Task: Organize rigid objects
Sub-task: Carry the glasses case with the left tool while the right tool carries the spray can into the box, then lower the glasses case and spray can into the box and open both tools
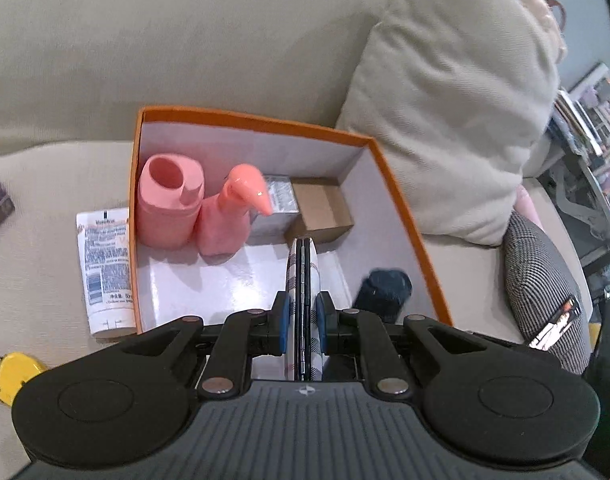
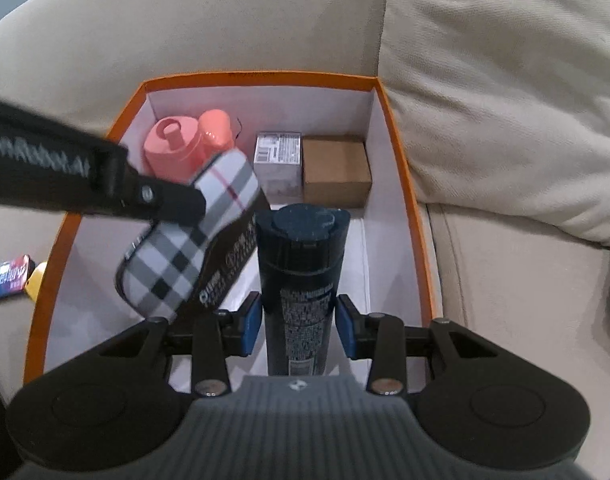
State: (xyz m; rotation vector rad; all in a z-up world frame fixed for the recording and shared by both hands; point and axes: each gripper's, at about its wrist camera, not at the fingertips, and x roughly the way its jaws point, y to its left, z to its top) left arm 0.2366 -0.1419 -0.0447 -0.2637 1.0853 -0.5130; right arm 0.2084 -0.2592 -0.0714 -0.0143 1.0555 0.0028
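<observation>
Box [image 2: 405,184]: orange rim, white glossy inside, rectangular, set on a beige sofa [image 1: 185,40]; far wall lined with items, near and middle floor bare; cushion [image 1: 457,120] pressing close to the right wall.

Far row, left to right: pink cup [image 1: 167,208], matte, open-mouthed; pink bottle [image 1: 233,216], glossy spout, touching the cup; silver carton [image 2: 279,160], printed label; brown carton [image 2: 337,168], plain cardboard, flush against the silver one and the right wall.

Left claw [image 1: 303,322]: clenched on the plaid case [image 1: 303,272], blue pads [image 1: 285,320] on both flat faces; case hard-shelled, hinged, grey-white check with a red line, held edge-on above the box floor, tilted in the right view.

Right claw [image 2: 298,320]: pads parted, each just clear of the dark can [image 2: 301,264]; can cylindrical, dark blue, fine print, standing upright on the box floor near the right wall, between the fingers.

Outside, left of the box: white tube [image 1: 105,268] lying flat against the wall; yellow item [image 1: 15,370]; blue packet [image 2: 11,276].
</observation>
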